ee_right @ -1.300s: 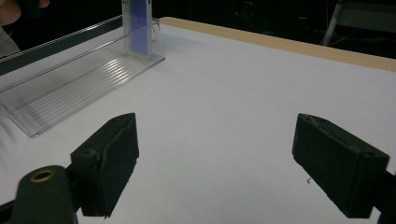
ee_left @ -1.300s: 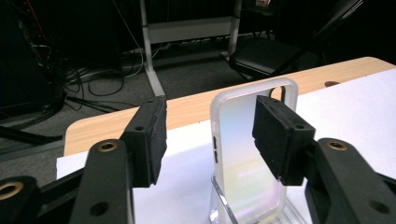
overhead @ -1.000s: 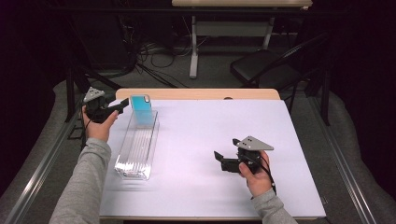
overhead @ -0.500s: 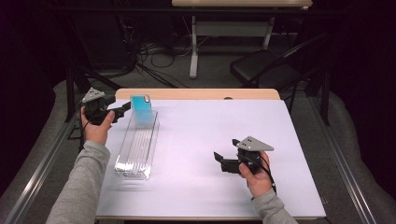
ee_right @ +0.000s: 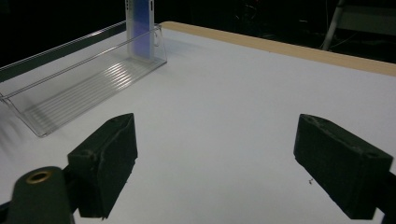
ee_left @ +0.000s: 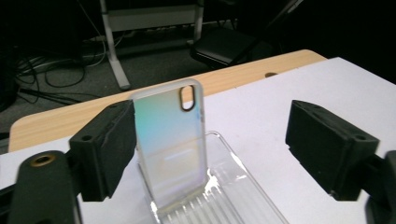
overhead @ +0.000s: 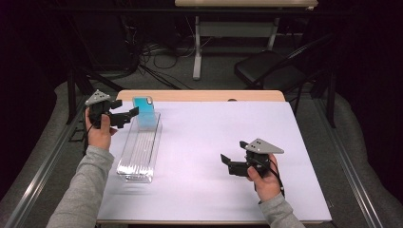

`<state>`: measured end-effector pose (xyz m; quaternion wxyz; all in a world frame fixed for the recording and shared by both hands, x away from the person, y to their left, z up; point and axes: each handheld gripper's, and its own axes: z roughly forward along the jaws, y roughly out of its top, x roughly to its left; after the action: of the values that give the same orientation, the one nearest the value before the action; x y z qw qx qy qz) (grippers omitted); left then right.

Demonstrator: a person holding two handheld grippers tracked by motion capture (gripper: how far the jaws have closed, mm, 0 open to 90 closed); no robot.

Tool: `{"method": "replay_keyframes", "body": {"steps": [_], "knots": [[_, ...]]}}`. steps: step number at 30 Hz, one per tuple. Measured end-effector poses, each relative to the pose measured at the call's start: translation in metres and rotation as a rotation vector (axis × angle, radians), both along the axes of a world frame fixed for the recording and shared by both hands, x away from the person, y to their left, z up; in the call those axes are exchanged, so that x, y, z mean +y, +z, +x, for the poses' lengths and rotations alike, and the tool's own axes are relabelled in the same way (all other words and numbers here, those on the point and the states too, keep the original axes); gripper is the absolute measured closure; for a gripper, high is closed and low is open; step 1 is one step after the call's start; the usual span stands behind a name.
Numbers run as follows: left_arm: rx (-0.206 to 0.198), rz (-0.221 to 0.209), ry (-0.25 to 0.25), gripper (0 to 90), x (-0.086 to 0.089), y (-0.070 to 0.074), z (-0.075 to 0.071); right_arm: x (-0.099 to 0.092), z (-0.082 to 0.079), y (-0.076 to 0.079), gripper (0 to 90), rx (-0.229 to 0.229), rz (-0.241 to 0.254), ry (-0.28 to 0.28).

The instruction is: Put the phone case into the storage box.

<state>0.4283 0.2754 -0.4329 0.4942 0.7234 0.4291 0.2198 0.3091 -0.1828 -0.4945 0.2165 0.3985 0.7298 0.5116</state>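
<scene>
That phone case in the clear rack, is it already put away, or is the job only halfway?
Done, it seems: the phone case stands upright at the far end of the clear rack. In hand: the left hand-held gripper has just been opening, its jaws apart around the case, not pressing it. Left: pulling that gripper clear. The right hand-held gripper rests open, empty.

Between the black jaws of the left gripper stands an iridescent case, teal fading to pink, in a clear ribbed tray. Beyond the jaws: a white cover, then the tan table edge.
</scene>
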Motion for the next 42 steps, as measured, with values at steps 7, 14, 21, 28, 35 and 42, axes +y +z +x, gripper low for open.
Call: {"method": "replay_keyframes", "body": {"steps": [7,14,21,28,35,42], "knots": [[0.006,0.005,-0.061,15.4,-0.01,0.003,-0.006,-0.002,0.0,0.001,0.6,0.008,0.008,0.001],[0.012,0.025,-0.07,10.5,-0.015,0.006,-0.014,-0.002,-0.001,0.003,0.0,0.0,0.004,0.004],[-0.01,0.049,-0.107,4.6,-0.024,0.012,-0.031,-0.003,-0.005,0.008,0.0,-0.007,-0.009,-0.006],[-0.03,0.044,-0.158,2.0,-0.034,0.02,-0.041,-0.005,-0.005,0.008,0.0,-0.008,-0.016,-0.007],[-0.029,0.037,-0.179,2.0,-0.042,0.023,-0.047,-0.006,-0.007,0.01,0.0,-0.013,-0.021,-0.007],[-0.03,0.037,-0.205,2.0,-0.047,0.024,-0.053,-0.01,-0.009,0.012,0.0,-0.017,-0.027,-0.009]]}}
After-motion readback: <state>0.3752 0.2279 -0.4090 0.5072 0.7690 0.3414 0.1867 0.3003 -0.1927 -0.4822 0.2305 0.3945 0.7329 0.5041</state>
